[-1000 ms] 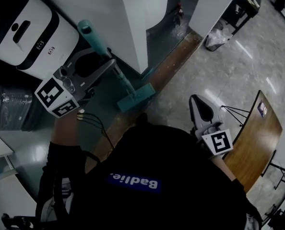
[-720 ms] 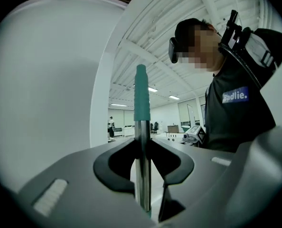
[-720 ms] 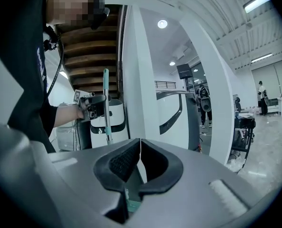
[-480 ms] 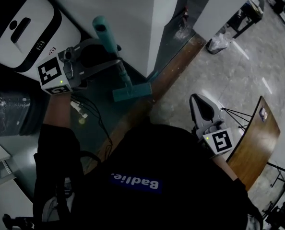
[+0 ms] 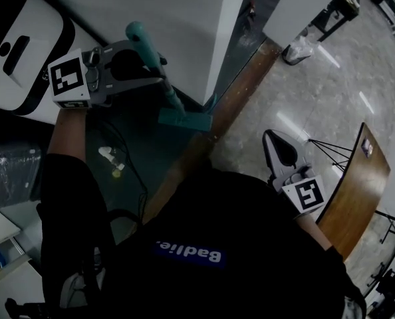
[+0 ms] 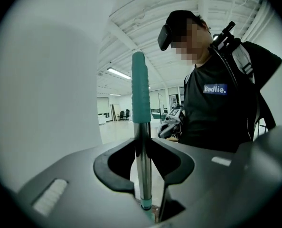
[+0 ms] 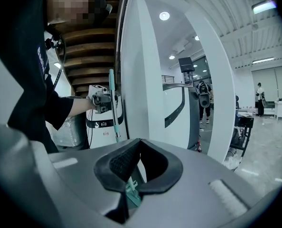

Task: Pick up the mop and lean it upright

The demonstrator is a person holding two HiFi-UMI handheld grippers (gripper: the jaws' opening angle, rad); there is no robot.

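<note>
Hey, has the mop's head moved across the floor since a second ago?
Yes. The mop head has shifted closer to the foot of the white column, with the left gripper clamped on the mop pole.

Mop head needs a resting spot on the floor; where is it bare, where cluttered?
Bare: the grey tiled floor between the wooden strip and the wooden table. Crowded: the dark floor by the white wall, with cables, the mop head and the white machine.

Left claw (image 5: 161, 78) clamped tight; right claw (image 5: 272, 139) closed.
</note>
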